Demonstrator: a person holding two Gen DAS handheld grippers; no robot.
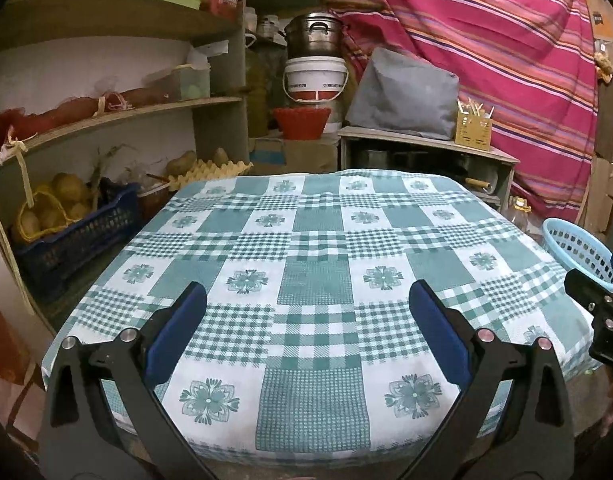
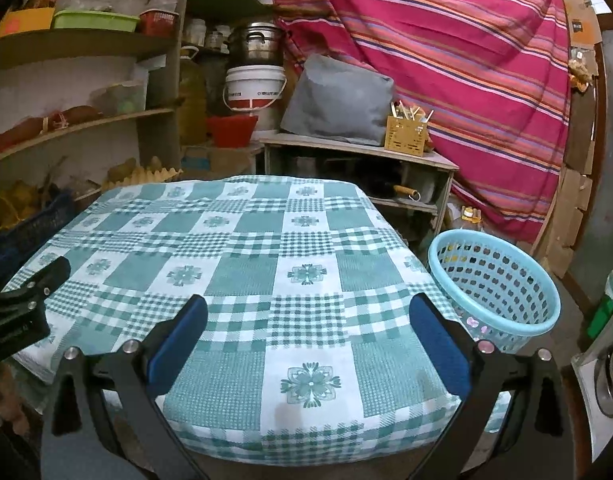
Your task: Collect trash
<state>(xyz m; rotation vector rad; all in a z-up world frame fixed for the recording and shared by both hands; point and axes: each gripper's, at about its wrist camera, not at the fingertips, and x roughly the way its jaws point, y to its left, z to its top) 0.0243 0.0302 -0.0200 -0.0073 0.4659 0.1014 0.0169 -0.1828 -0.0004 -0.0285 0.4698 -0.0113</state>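
A table with a green-and-white checked cloth (image 1: 314, 264) fills both views (image 2: 242, 280); I see no trash lying on it. A light blue perforated basket (image 2: 494, 288) stands on the floor off the table's right side, with small scraps at its bottom; its rim also shows in the left wrist view (image 1: 578, 252). My left gripper (image 1: 308, 300) is open and empty above the table's near edge. My right gripper (image 2: 308, 308) is open and empty above the near edge, left of the basket. Each gripper's body shows at the side of the other's view.
Shelves (image 1: 118, 112) with a blue crate of potatoes (image 1: 74, 236) stand to the left. Behind the table are a low wooden cabinet (image 2: 358, 152), a white bucket (image 2: 254, 88) under a steel pot, a red basin (image 2: 230, 128), and a striped red curtain (image 2: 446, 60).
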